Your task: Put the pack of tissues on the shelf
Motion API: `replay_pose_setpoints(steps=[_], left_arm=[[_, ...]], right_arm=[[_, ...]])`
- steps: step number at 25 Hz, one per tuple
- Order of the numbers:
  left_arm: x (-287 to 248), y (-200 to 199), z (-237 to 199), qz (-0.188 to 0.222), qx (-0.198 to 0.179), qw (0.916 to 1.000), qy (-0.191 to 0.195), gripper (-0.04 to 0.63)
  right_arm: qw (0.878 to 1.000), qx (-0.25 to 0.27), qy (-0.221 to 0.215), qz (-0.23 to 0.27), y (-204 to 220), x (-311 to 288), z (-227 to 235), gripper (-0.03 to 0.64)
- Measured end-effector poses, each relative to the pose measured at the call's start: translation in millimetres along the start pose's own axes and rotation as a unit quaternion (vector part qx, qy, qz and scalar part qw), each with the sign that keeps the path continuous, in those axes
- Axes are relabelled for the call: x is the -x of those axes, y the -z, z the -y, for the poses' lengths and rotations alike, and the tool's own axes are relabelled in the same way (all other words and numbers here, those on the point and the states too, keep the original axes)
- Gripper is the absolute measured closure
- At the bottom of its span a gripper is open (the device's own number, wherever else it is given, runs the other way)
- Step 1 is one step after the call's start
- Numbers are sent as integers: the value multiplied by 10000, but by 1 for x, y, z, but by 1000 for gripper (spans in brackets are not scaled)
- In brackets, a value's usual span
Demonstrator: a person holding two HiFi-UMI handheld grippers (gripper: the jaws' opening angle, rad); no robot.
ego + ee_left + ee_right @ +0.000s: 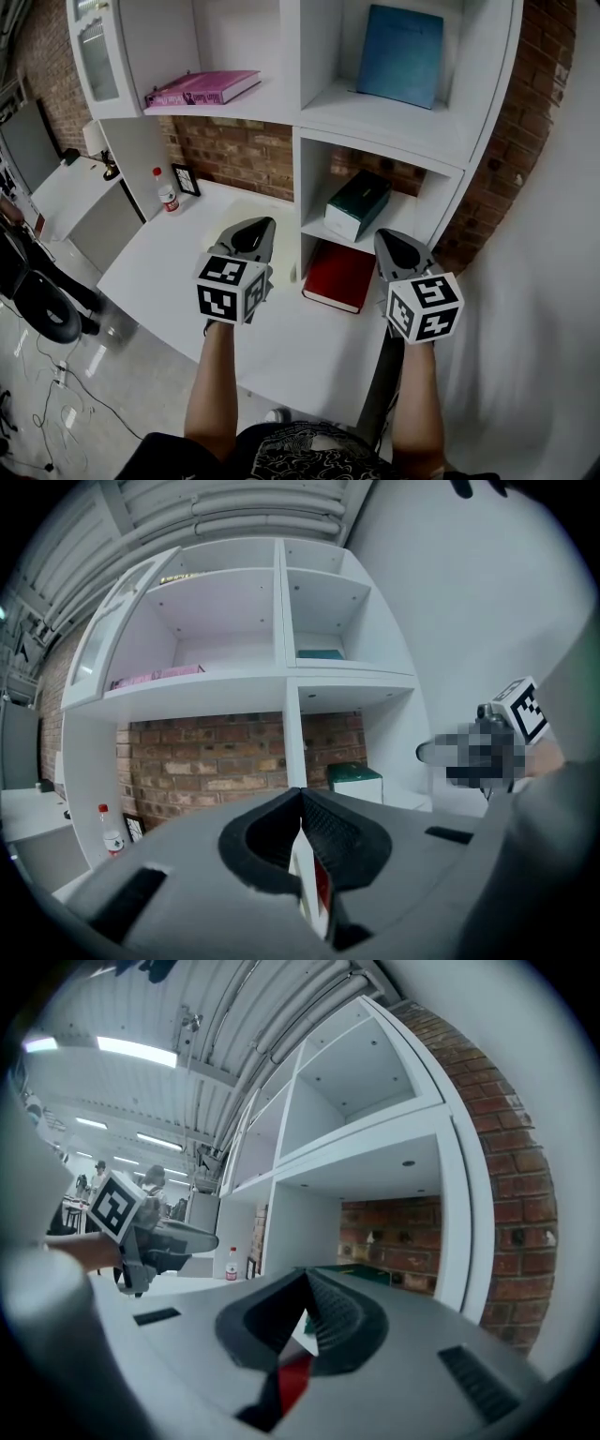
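Note:
The pack of tissues (356, 204), a white box with a dark green top, stands in the middle compartment of the white shelf unit (292, 122). It also shows in the left gripper view (354, 782), and its green top in the right gripper view (361, 1276). My left gripper (255, 225) hovers over the white desk (178, 253) left of that compartment, its jaws shut with nothing between them (301, 794). My right gripper (392, 236) hangs just right of the box and a little nearer, jaws also shut and empty (307, 1277).
A red book (339, 275) lies in the compartment below the tissues. A pink book (202, 89) and a blue book (403, 54) sit on upper shelves. A bottle (166, 190) and a small frame (186, 178) stand at the desk's back. A black chair (42, 305) is on the left.

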State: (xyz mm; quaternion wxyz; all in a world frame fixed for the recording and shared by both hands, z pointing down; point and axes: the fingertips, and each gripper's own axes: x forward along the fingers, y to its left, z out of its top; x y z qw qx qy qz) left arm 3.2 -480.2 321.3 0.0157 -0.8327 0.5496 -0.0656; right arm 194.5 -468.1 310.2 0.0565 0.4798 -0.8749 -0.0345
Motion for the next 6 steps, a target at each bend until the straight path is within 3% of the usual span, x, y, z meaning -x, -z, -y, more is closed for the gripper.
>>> replay_pose_setpoints(steps=[6], left_arm=[[1, -2, 3, 36, 29, 10000, 41, 595]], right_arm=[[10000, -7, 8, 28, -2, 3, -1, 614]])
